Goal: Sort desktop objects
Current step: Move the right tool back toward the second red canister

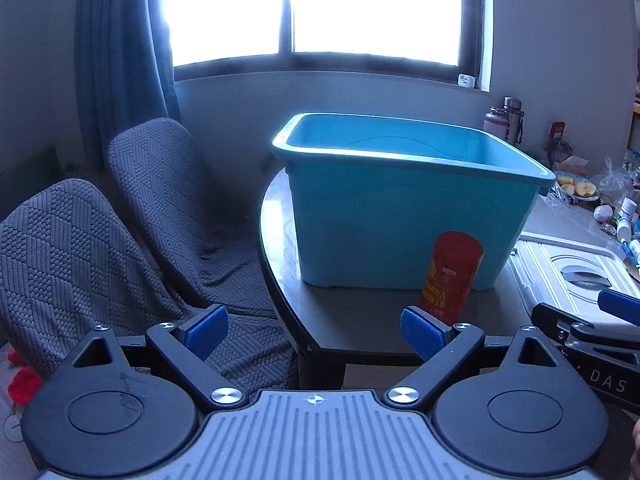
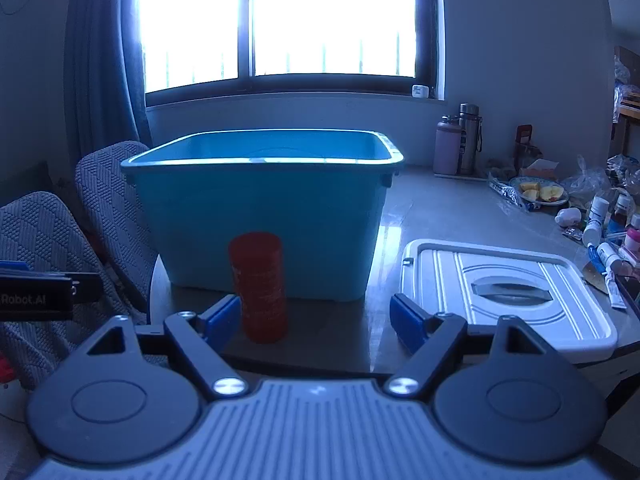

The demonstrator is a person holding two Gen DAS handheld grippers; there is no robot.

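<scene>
A red can [image 1: 452,276] [image 2: 262,286] stands upright on the table just in front of a large turquoise bin [image 1: 408,204] [image 2: 264,208]. My left gripper [image 1: 316,330] is open and empty, over the table's left corner, with the can just beyond its right pad [image 1: 420,330]. My right gripper [image 2: 316,320] is open too, nothing between its fingers; the can stands just past its left pad [image 2: 222,320]. A white bin lid [image 2: 508,292] [image 1: 572,276] lies flat to the right of the can. The right gripper's side shows at the right edge of the left wrist view.
Two grey covered chair backs [image 1: 120,216] [image 2: 108,204] stand left of the table [image 1: 360,320]. At the right are bottles [image 2: 460,144], a plate of fruit [image 2: 540,194], bags and small tubes [image 2: 604,240]. A window is behind the bin.
</scene>
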